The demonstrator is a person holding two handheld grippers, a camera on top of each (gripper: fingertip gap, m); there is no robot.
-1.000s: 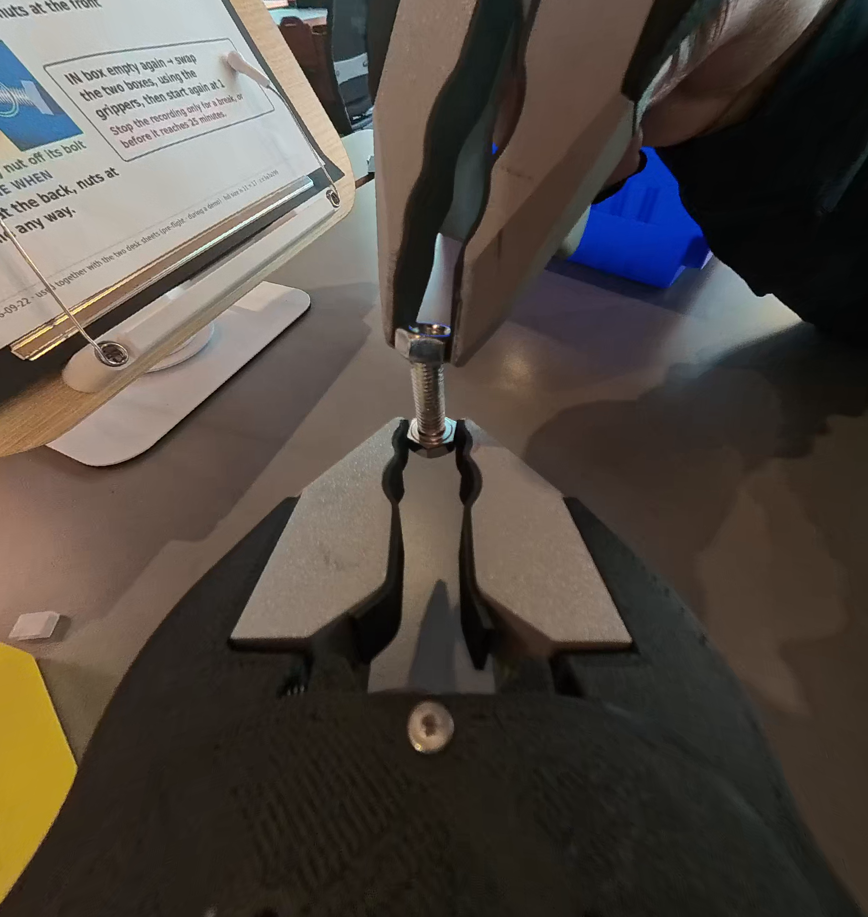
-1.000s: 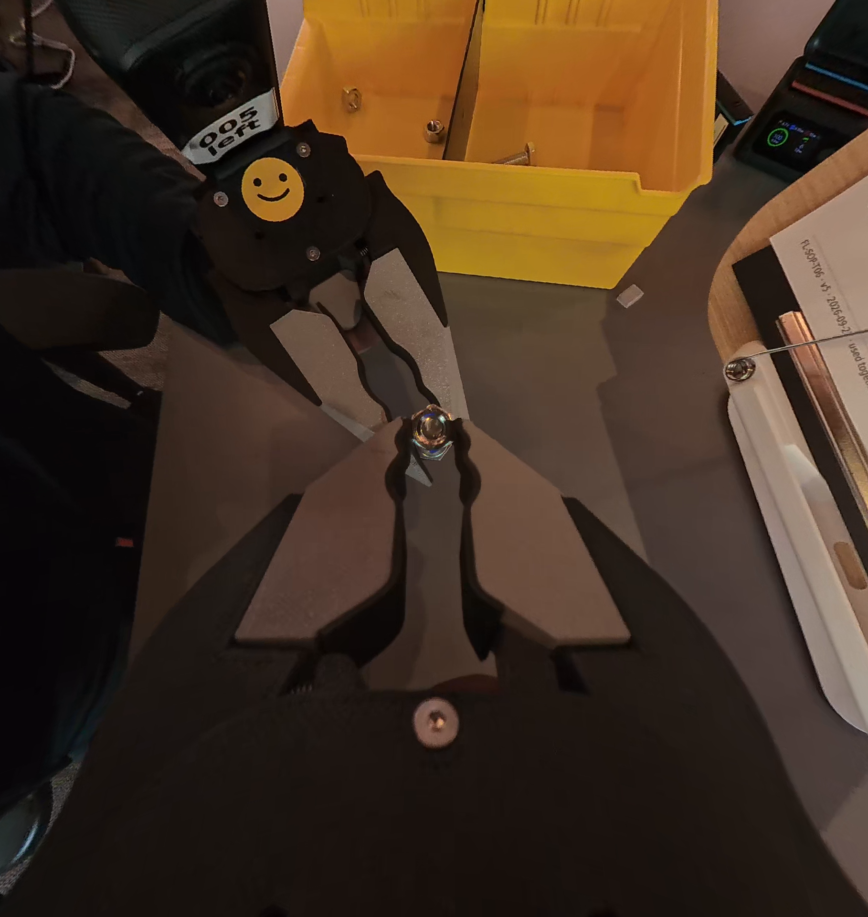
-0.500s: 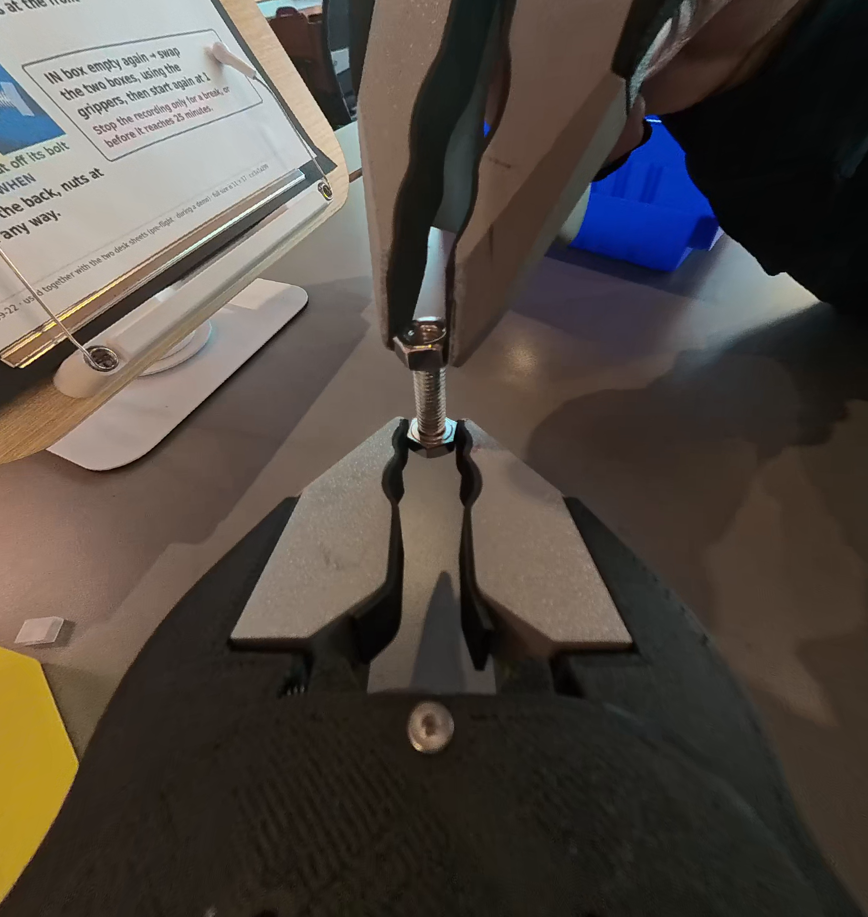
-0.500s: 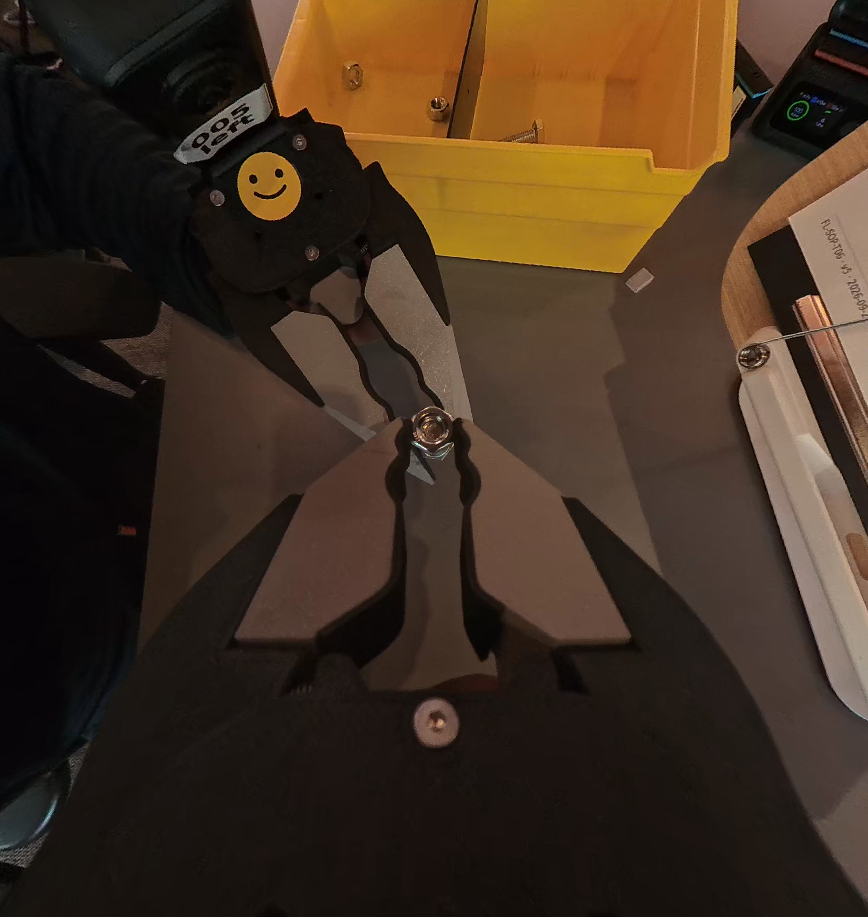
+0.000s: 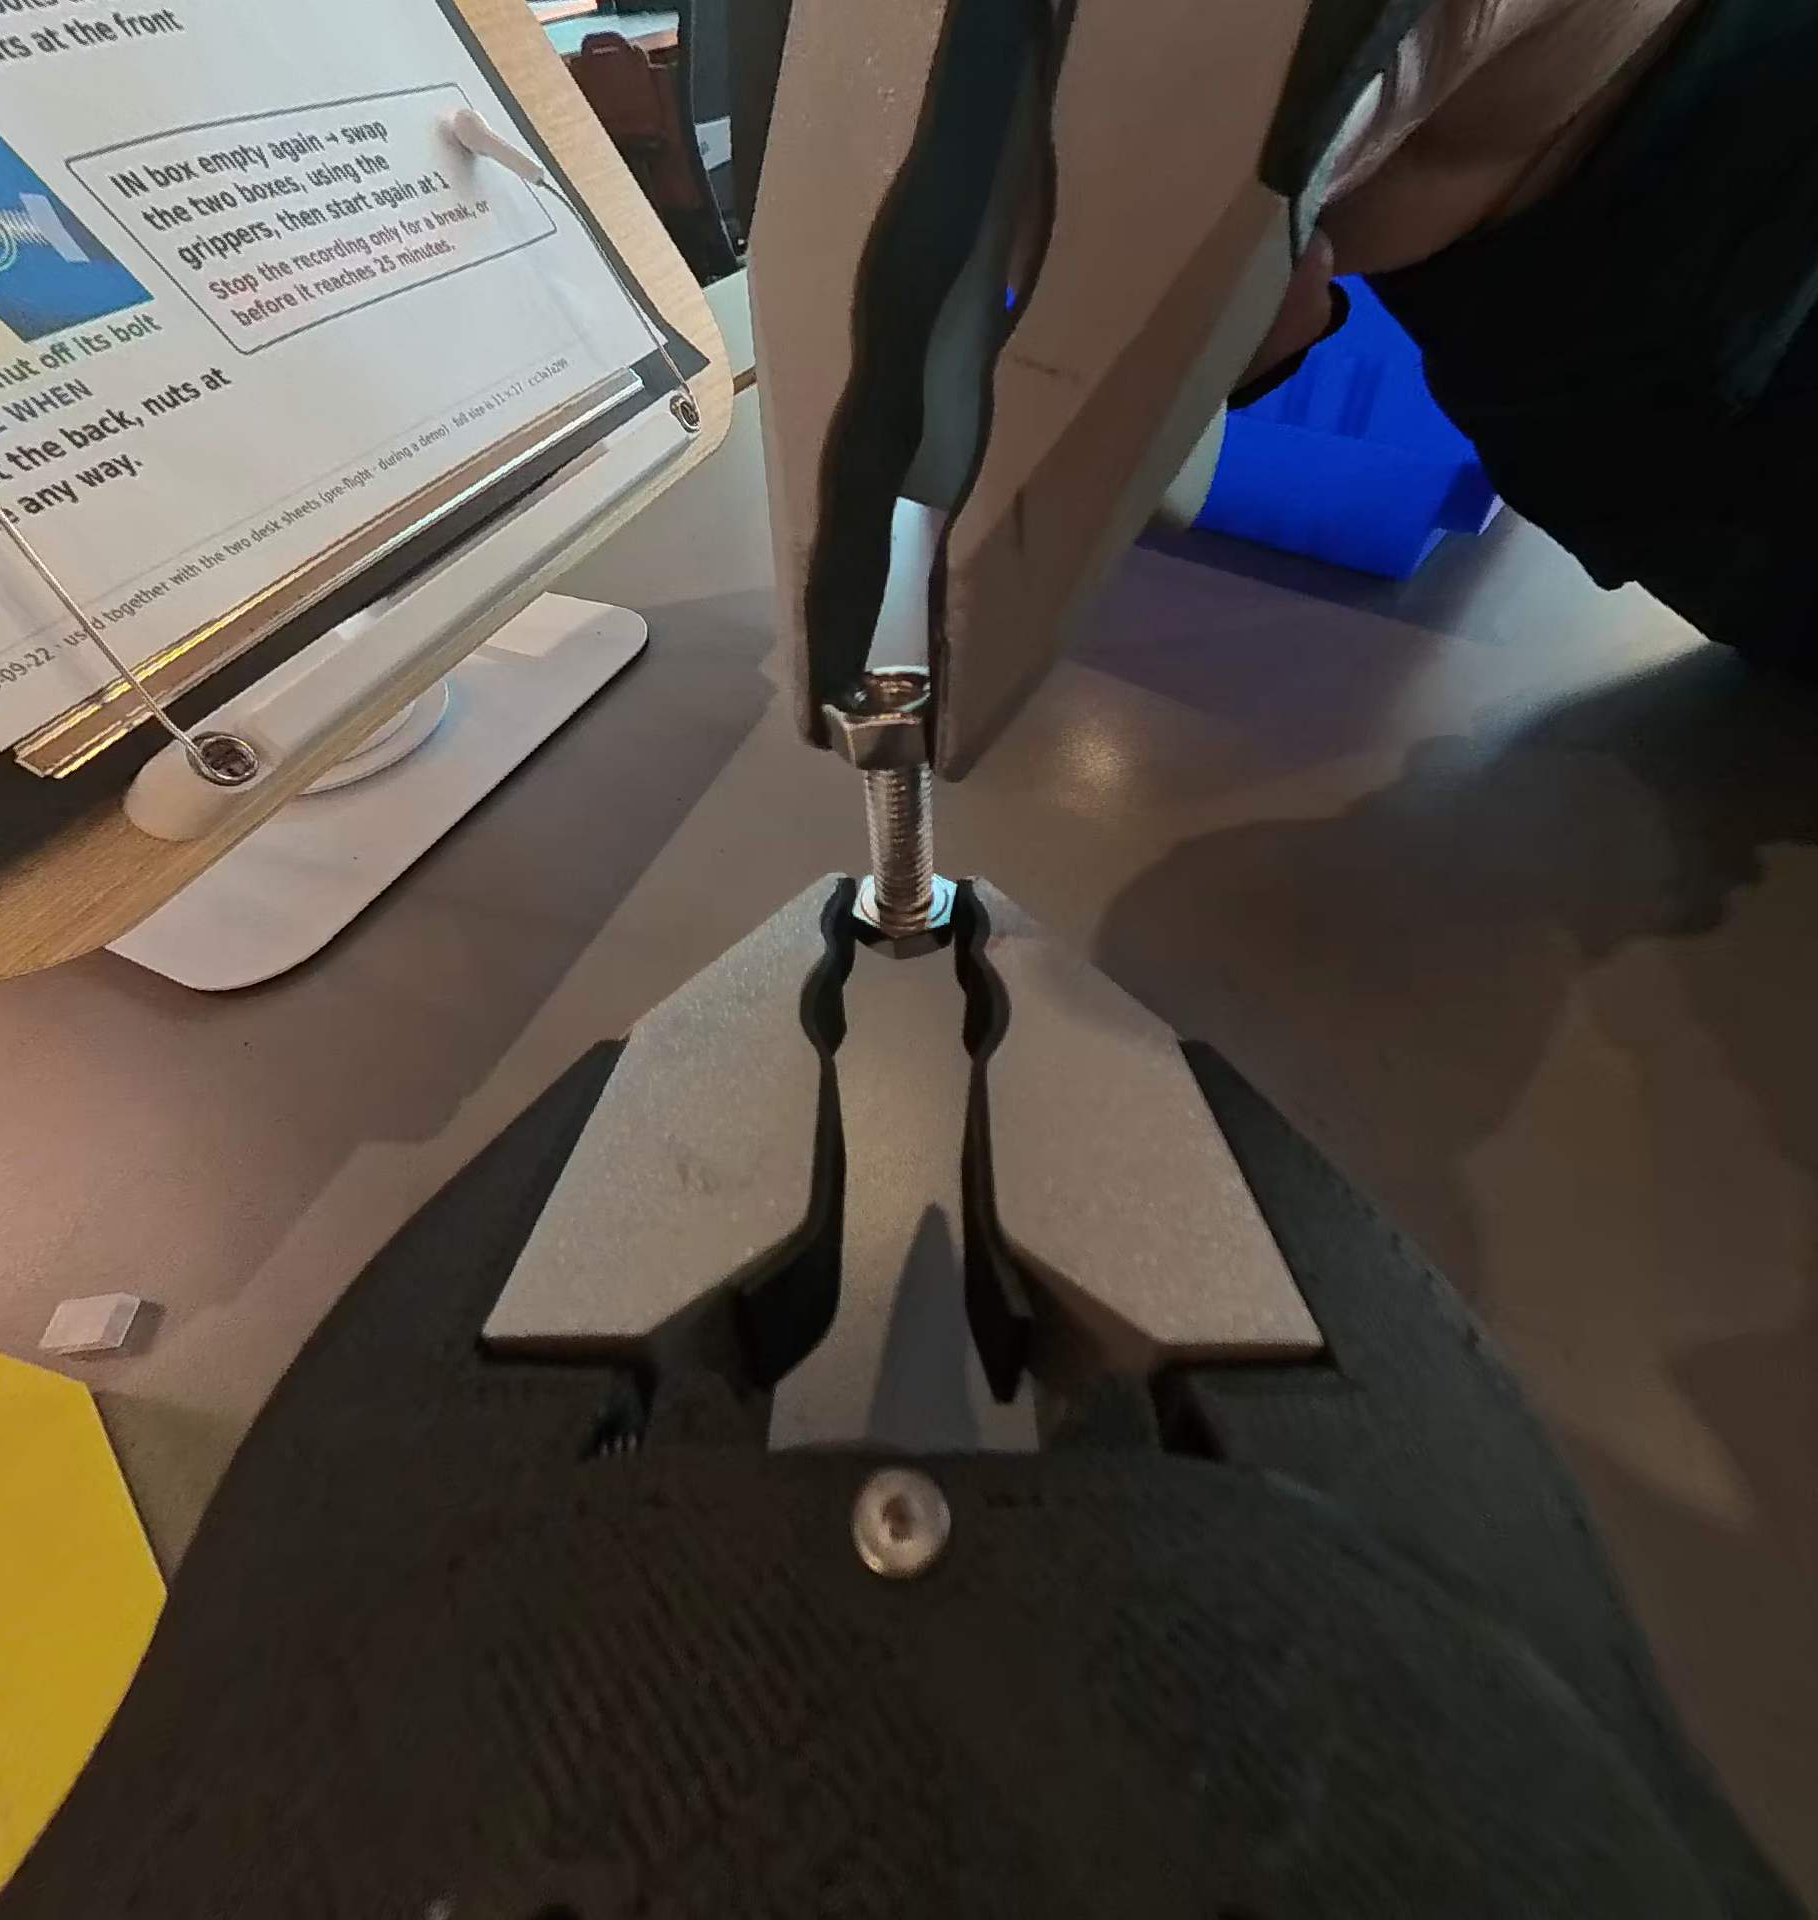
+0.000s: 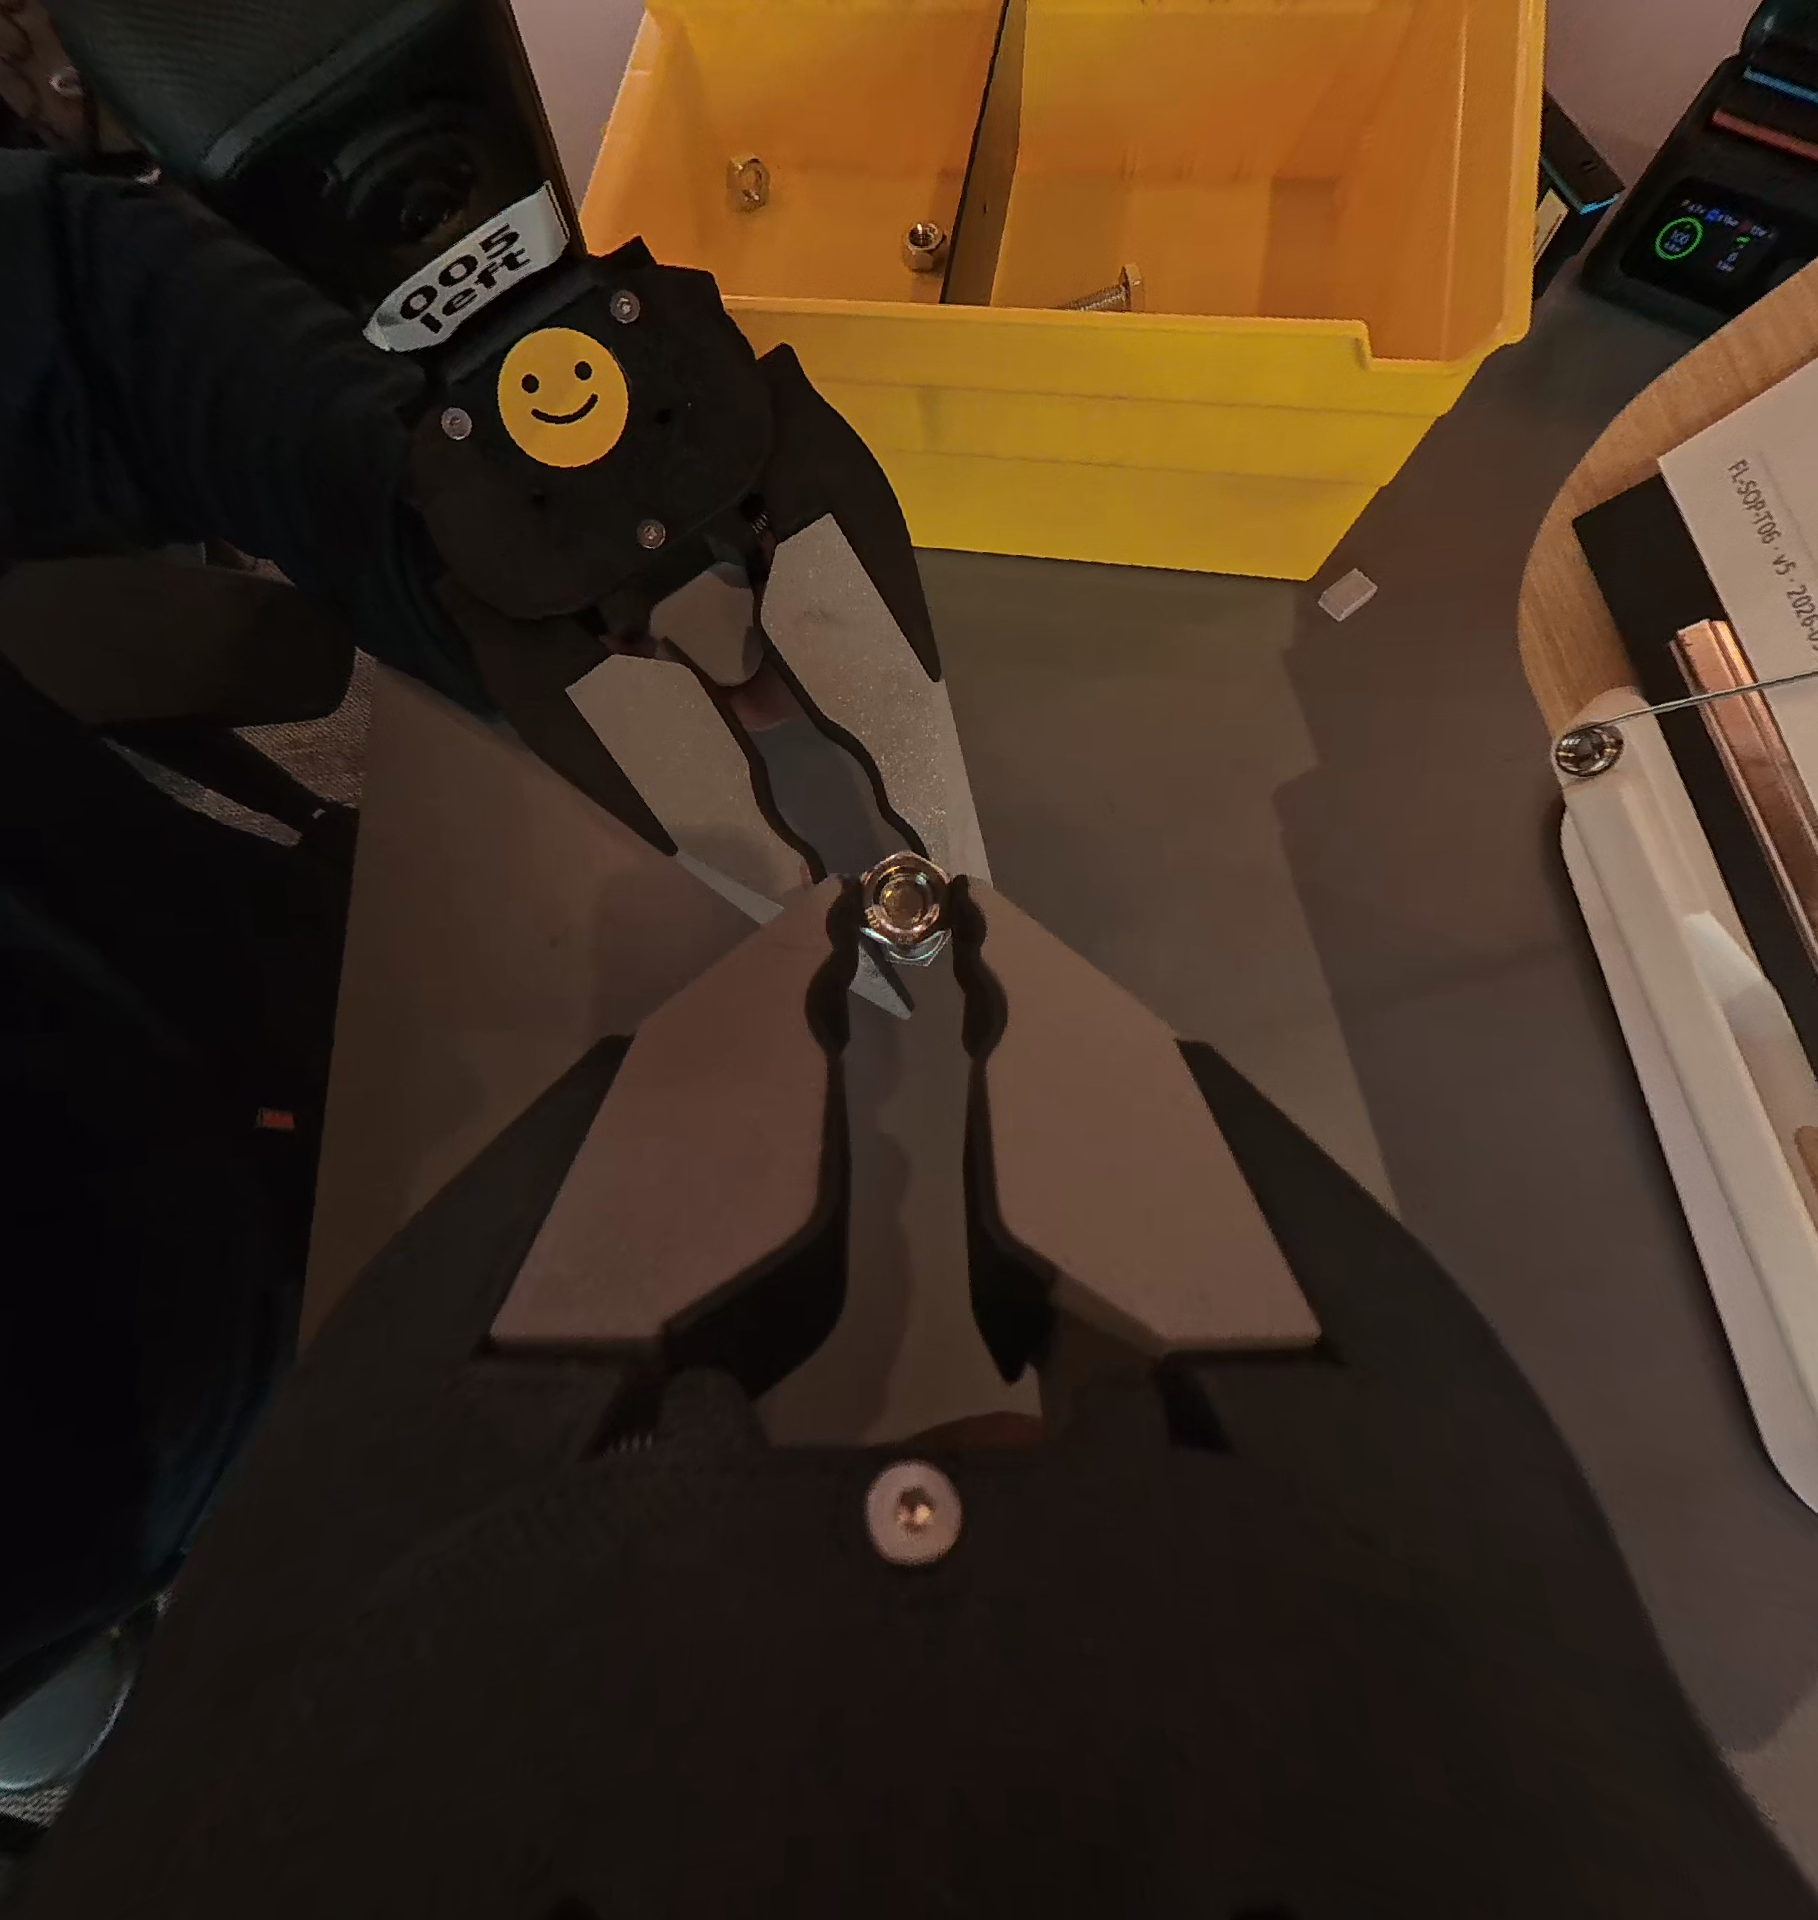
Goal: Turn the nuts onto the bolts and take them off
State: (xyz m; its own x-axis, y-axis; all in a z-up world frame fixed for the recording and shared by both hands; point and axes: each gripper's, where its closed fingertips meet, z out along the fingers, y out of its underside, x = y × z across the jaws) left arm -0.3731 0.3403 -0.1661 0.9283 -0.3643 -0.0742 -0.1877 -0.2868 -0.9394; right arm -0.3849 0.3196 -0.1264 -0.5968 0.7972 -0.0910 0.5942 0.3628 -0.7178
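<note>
A silver bolt (image 5: 897, 831) stands upright between my two grippers above the grey table (image 5: 1404, 1039). My left gripper (image 5: 900, 914) is shut on the bolt's hex head (image 5: 900, 935) at the lower end. My right gripper (image 5: 879, 727) comes down from above and is shut on the nut (image 5: 877, 727) at the threaded tip. In the right wrist view my right gripper (image 6: 900, 914) holds the nut (image 6: 900, 896) end-on, with the bolt head (image 6: 903, 945) just behind it. The left gripper's black body with a yellow smiley sticker (image 6: 562, 400) reaches in from the upper left.
A yellow divided bin (image 6: 1092, 436) behind holds two loose nuts (image 6: 923, 246) and a bolt (image 6: 1102, 296). A wooden document stand (image 5: 261, 364) on a white base is to one side. There is also a blue bin (image 5: 1331, 488), a small white block (image 6: 1346, 595) and a device with a screen (image 6: 1705, 234). Across from one pair of fingers to the other is roughly 4 cm. My left tips are roughly 20 cm from the small white block (image 6: 1346, 595). My left wrist view (image 5: 96, 1326) looks at it from another angle.
Both grippers keep their hold. The held pair has swayed slightly sideways and back. The bare thread between nut and head looks the same length.
</note>
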